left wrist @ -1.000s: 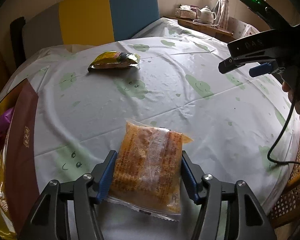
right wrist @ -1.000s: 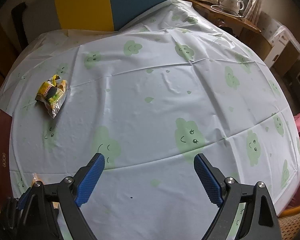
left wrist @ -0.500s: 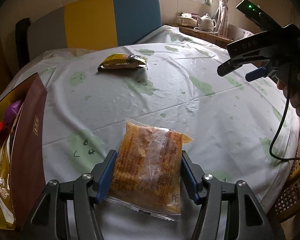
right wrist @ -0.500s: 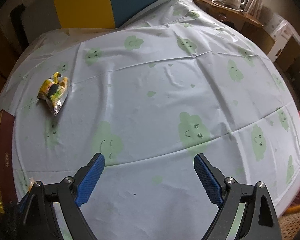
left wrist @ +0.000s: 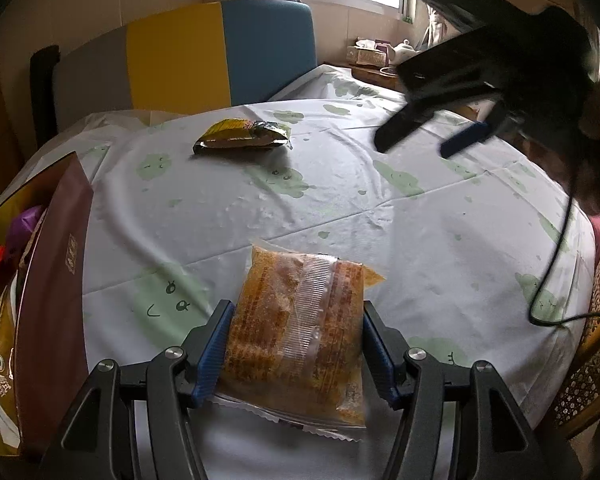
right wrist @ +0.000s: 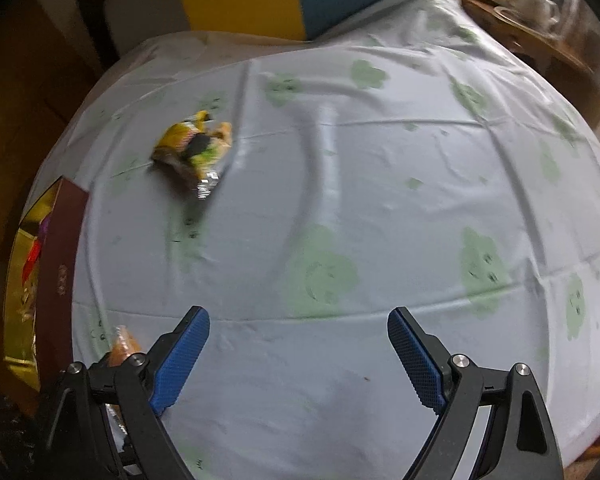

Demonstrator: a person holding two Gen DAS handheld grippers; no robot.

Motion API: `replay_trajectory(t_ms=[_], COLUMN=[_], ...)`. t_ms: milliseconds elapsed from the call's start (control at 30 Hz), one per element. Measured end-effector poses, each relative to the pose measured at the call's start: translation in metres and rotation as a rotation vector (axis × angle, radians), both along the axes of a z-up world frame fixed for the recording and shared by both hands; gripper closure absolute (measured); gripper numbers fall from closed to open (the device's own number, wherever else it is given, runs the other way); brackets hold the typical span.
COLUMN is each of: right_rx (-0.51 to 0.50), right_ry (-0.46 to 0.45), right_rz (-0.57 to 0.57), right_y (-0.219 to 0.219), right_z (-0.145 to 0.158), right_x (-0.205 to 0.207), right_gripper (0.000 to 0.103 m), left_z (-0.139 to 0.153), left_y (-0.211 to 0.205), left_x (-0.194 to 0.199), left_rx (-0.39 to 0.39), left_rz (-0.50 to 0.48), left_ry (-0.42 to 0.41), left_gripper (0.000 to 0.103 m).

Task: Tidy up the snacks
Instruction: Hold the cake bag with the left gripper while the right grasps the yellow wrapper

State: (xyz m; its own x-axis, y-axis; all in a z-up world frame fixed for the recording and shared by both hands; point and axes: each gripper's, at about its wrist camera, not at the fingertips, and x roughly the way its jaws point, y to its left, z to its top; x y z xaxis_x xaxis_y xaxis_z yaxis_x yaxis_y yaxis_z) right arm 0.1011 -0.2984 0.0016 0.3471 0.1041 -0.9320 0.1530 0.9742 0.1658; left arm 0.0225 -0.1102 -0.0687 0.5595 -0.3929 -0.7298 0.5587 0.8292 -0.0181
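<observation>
My left gripper (left wrist: 296, 308) is shut on an orange snack packet (left wrist: 300, 328), its blue pads pressing both long sides, just above the table (left wrist: 420, 220). A corner of that packet (right wrist: 124, 346) shows at the lower left of the right wrist view. A yellow and dark snack packet (left wrist: 242, 136) lies on the cloth farther off; it appears blurred (right wrist: 192, 148) in the right wrist view. My right gripper (right wrist: 298, 314) stands open and empty, pointing down at bare cloth. From the left wrist it hangs over the table's right side (left wrist: 414, 148).
A maroon and gold box (left wrist: 56, 260) holding several snacks stands at the table's left edge (right wrist: 60, 248). A grey, yellow and blue chair back (left wrist: 220, 60) is behind the table. A side table with a teapot (left wrist: 404, 46) is far right; a black cable (left wrist: 556, 248) dangles there.
My right gripper has swung left across the table, so the yellow packet now sits closer to it. The left gripper has tipped up slightly, still holding the orange packet.
</observation>
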Motion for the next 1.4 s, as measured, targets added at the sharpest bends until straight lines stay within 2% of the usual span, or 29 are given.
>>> replay_trajectory(t_ms=[133, 400, 533, 633, 667, 700, 733, 800, 933, 1067, 1167, 1267, 1400], right_rx=[-0.028, -0.193, -0.265, -0.315, -0.316, -0.317, -0.318, -0.309, -0.29, -0.263, -0.202, -0.175, -0.173], right_ry=[-0.031, -0.138, -0.12, -0.094, -0.08, -0.068, -0.054, -0.052, -0.012, 0.063, 0.118, 0.097, 0.032], right_rz=[0.098, 0.37, 0.45, 0.466, 0.467, 0.468, 0.474, 0.478, 0.473, 0.439, 0.344, 0.277, 0.274], right_y=[0.022, 0.089, 0.11, 0.116, 0.117, 0.116, 0.114, 0.112, 0.102, 0.076, 0.046, 0.029, 0.024], right_z=[0.005, 0.012, -0.004, -0.019, -0.026, -0.029, -0.032, -0.031, -0.024, -0.021, -0.024, -0.021, -0.021], right_x=[0.023, 0.1, 0.141, 0.158, 0.163, 0.164, 0.163, 0.157, 0.129, 0.08, 0.037, 0.003, -0.013], right_gripper=[0.013, 0.015, 0.015, 0.015, 0.017, 0.044, 0.066, 0.077, 0.079, 0.079, 0.079, 0.078, 0.075], left_z=[0.0, 0.0, 0.0, 0.0, -0.001, -0.001, -0.001, -0.001, -0.001, -0.001, -0.001, -0.001, -0.001], left_y=[0.002, 0.004, 0.004, 0.004, 0.004, 0.004, 0.004, 0.004, 0.004, 0.004, 0.004, 0.002, 0.001], left_x=[-0.001, -0.003, -0.004, -0.003, -0.003, -0.003, -0.004, -0.003, -0.002, 0.0, -0.001, -0.002, -0.003], left_rx=[-0.011, -0.032, -0.039, -0.041, -0.042, -0.042, -0.042, -0.041, -0.04, -0.041, -0.044, -0.034, -0.028], left_rz=[-0.002, -0.004, -0.004, -0.004, -0.004, -0.005, -0.004, -0.003, -0.003, -0.002, 0.003, 0.004, 0.006], left_ry=[-0.003, -0.01, -0.012, -0.014, -0.014, -0.016, -0.016, -0.02, -0.02, -0.019, -0.021, -0.026, -0.027], left_gripper=[0.04, 0.04, 0.04, 0.04, 0.04, 0.04, 0.04, 0.04, 0.04, 0.04, 0.04, 0.04, 0.04])
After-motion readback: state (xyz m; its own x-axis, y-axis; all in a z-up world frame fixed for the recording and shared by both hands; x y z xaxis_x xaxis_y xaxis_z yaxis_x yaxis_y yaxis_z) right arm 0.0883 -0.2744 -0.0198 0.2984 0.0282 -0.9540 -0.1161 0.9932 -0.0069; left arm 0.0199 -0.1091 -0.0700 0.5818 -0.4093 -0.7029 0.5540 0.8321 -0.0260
